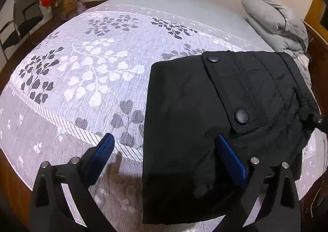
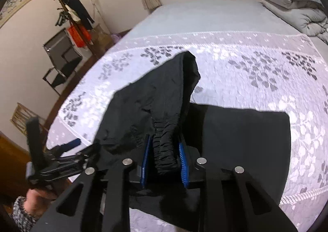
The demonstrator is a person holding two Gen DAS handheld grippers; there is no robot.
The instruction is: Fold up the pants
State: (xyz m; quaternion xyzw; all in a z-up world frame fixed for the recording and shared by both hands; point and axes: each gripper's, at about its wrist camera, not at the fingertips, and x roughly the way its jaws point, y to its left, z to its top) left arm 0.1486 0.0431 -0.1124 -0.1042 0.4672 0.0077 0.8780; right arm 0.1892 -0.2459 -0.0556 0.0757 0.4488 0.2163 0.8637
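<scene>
Pants (image 1: pixel 184 129): black, lying folded on the bedspread (image 1: pixel 82 72) near the bed's near edge; a flap with two snaps (image 1: pixel 242 116) faces up in the left wrist view, and the elastic waistband (image 2: pixel 165 150) is lifted off the stack in the right wrist view, the cloth rising from it in a loose peak. Left gripper (image 1: pixel 164 158): jaws wide, nothing between them; one blue pad (image 1: pixel 102 150) hangs over the bedspread just left of the pants, the other (image 1: pixel 231 160) over the black cloth; whether either touches the fabric cannot be told. The same gripper (image 2: pixel 67 148) shows blurred at the left of the right wrist view, beside the pants, with the person's hand (image 2: pixel 39 197) on its handle. Right gripper (image 2: pixel 164 162): jaws narrow, clamped on the gathered waistband, a bunch of it pinched between the blue pads (image 2: pixel 145 162). Bedspread: pale lilac with grey and white leaf sprays and a striped border, covering most of the mattress. Duvet (image 1: pixel 276 25): grey, folded in a thick bundle at the far right corner of the bed. Coat rack (image 2: pixel 67 16): by the far wall, with dark and orange items hung on it. Chair (image 2: pixel 61 61): black, metal-framed, next to the rack, well apart from the bed.
</scene>
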